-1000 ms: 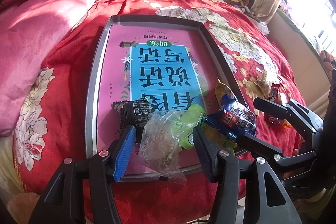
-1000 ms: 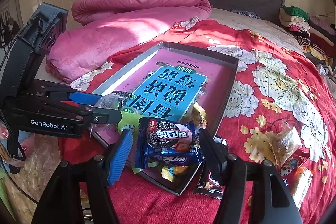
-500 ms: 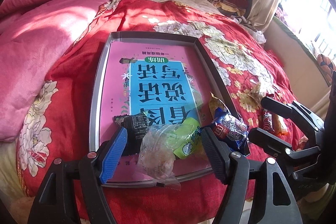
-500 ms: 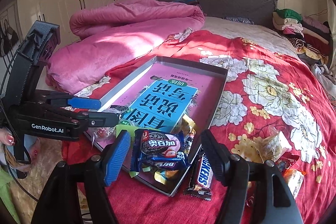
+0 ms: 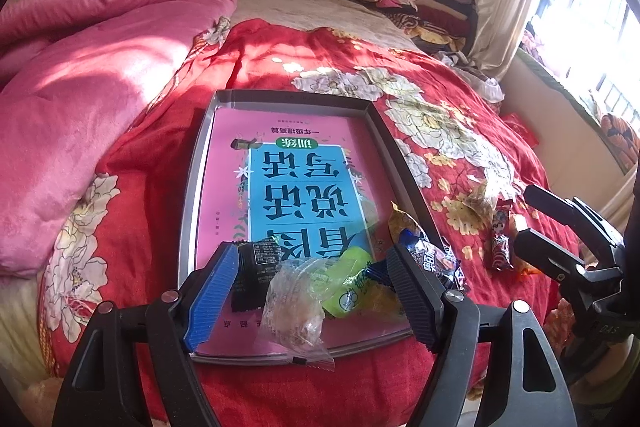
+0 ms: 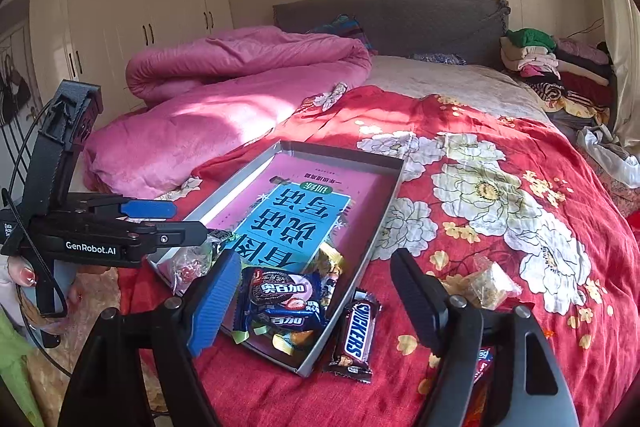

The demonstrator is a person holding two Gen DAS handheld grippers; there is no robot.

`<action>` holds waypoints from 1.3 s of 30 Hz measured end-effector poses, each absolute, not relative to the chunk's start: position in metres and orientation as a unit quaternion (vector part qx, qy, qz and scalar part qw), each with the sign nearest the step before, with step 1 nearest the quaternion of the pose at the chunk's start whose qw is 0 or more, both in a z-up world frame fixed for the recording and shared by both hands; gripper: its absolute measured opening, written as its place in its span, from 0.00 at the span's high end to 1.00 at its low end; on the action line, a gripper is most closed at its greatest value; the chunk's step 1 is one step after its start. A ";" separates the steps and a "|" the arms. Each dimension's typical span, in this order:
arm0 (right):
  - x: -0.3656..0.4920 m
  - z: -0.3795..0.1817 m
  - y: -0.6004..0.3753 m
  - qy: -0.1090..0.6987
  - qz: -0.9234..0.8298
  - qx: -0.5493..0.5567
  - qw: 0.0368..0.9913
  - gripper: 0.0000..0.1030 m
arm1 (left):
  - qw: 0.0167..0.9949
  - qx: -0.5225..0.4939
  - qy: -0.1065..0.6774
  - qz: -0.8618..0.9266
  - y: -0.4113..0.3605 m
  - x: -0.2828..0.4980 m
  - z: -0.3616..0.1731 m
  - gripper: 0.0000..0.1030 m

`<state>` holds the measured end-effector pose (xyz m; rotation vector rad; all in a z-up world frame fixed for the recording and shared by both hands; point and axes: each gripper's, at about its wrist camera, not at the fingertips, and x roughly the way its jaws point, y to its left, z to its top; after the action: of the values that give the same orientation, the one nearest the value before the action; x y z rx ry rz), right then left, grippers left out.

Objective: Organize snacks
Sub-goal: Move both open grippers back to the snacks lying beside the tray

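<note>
A grey tray (image 5: 191, 187) (image 6: 386, 211) lies on the red flowered bedspread with a pink and blue book inside. At its near end lie a clear packet (image 5: 296, 311), a green packet (image 5: 348, 291), a black packet (image 5: 256, 267) and a blue cookie packet (image 6: 280, 303) (image 5: 432, 259). My left gripper (image 5: 310, 291) hovers over the clear packet, jaws opening, pads off it. My right gripper (image 6: 316, 303) is also opening, just above the tray's near corner. The cookie packet lies loose by its blue finger and a Snickers bar (image 6: 356, 331) rests on the bedspread beside the tray.
Loose snacks lie on the bedspread right of the tray: a clear yellowish packet (image 6: 488, 283) and a red packet (image 5: 500, 247). A pink quilt (image 6: 224, 107) is heaped at the left, and folded clothes (image 6: 532, 55) sit by the headboard. A hand (image 6: 24, 275) holds the left gripper.
Both grippers have drawn back and up from the tray while their jaws widened. The clear packet and the blue cookie packet now lie loose in the tray. The Snickers bar has come into view.
</note>
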<state>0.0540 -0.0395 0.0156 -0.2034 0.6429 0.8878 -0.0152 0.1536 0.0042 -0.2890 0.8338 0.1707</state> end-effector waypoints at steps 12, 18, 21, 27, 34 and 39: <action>0.069 0.034 -0.082 0.291 0.379 -0.066 0.876 0.23 | 0.911 -0.137 0.383 0.071 0.142 -0.019 0.017 0.24; 0.076 0.041 -0.102 0.289 0.357 -0.054 0.887 0.23 | 0.913 -0.137 0.379 0.063 0.134 -0.020 0.021 0.24; 0.080 0.044 -0.111 0.287 0.347 -0.048 0.891 0.23 | 0.914 -0.136 0.377 0.057 0.128 -0.020 0.023 0.24; 0.087 0.047 -0.126 0.286 0.330 -0.038 0.899 0.23 | 0.915 -0.130 0.378 0.046 0.115 -0.018 0.025 0.24; 0.092 0.051 -0.138 0.282 0.318 -0.028 0.905 0.23 | 0.916 -0.119 0.381 0.033 0.099 -0.017 0.027 0.24; 0.097 0.052 -0.149 0.282 0.307 -0.019 0.909 0.23 | 0.915 -0.114 0.387 0.020 0.086 -0.013 0.026 0.24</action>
<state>0.0970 -0.1493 0.0516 -0.0387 0.5808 0.6328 -0.0132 0.0863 0.0264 -0.2344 0.7970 0.0412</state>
